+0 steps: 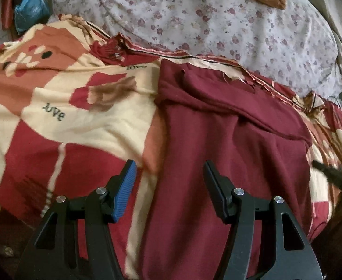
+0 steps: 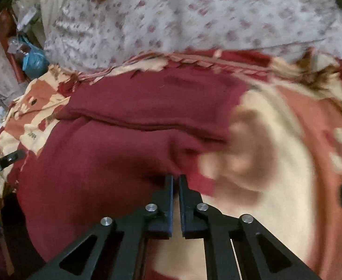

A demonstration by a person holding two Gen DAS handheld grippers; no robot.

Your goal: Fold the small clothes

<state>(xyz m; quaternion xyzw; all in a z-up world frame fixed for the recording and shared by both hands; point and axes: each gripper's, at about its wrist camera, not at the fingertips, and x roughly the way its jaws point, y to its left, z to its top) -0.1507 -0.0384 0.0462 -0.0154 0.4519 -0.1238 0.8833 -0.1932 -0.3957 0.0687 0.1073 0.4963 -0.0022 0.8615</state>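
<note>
A maroon garment (image 1: pixel 229 140) lies spread on a patterned red and cream blanket (image 1: pixel 54 128), with its far part folded over into a band. My left gripper (image 1: pixel 169 163) hovers open over the garment's left edge, nothing between its blue-padded fingers (image 1: pixel 124 193). In the right wrist view the same garment (image 2: pixel 124 144) fills the left half. My right gripper (image 2: pixel 175 177) is shut, with its tips at the garment's right edge, where the cloth puckers up into them. The blanket (image 2: pixel 276 140) to the right is blurred.
A white floral sheet (image 1: pixel 217 23) is heaped behind the blanket. A blue plastic bag (image 1: pixel 30 11) sits at the far left beside a reddish-brown piece of furniture. The bed's near edge drops into dark floor at the lower left.
</note>
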